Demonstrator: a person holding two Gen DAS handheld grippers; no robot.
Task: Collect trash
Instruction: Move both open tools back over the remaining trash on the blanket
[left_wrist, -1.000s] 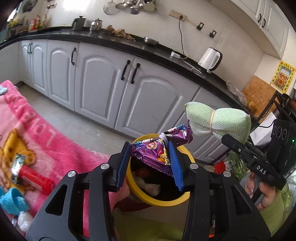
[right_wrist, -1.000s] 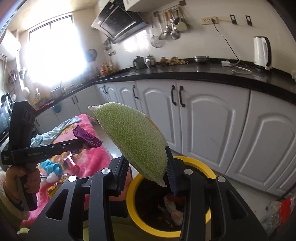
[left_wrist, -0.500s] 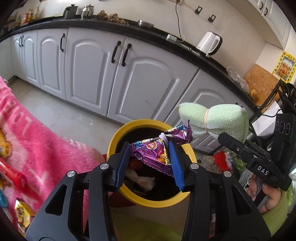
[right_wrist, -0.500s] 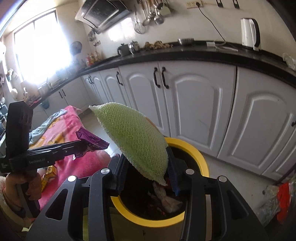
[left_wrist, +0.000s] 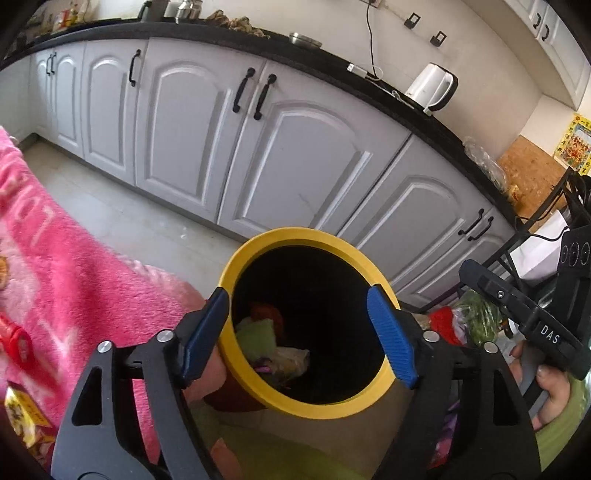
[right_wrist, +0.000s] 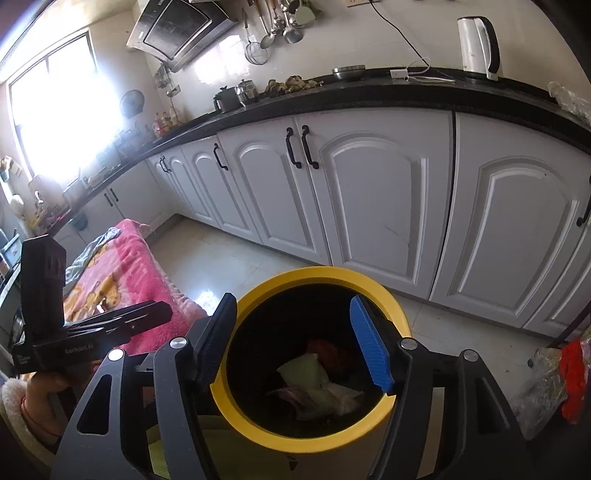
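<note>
1. Over on the left, a pink blanket (left_wrist: 74, 266) still carries litter: a yellow packet (left_wrist: 26, 421) and something red (left_wrist: 14, 338) near its edge (so the collecting is not finished, I judge).
2. Beside it, the left gripper (left_wrist: 295, 332) hangs above the yellow-rimmed bin (left_wrist: 258, 243), its jaws opening with nothing between them.
3. Down in the bin lie a green pouch (right_wrist: 304, 371), a purple wrapper (right_wrist: 291, 395) and other scraps, so part of the job looks done.
4. To the right, the right gripper (right_wrist: 291, 339) is also over the bin, jaws opening and empty.
5. Only the right wrist view shows the window (right_wrist: 55, 110) and range hood (right_wrist: 177, 29); only the left shows the packet and the poster (left_wrist: 576, 144).
</note>
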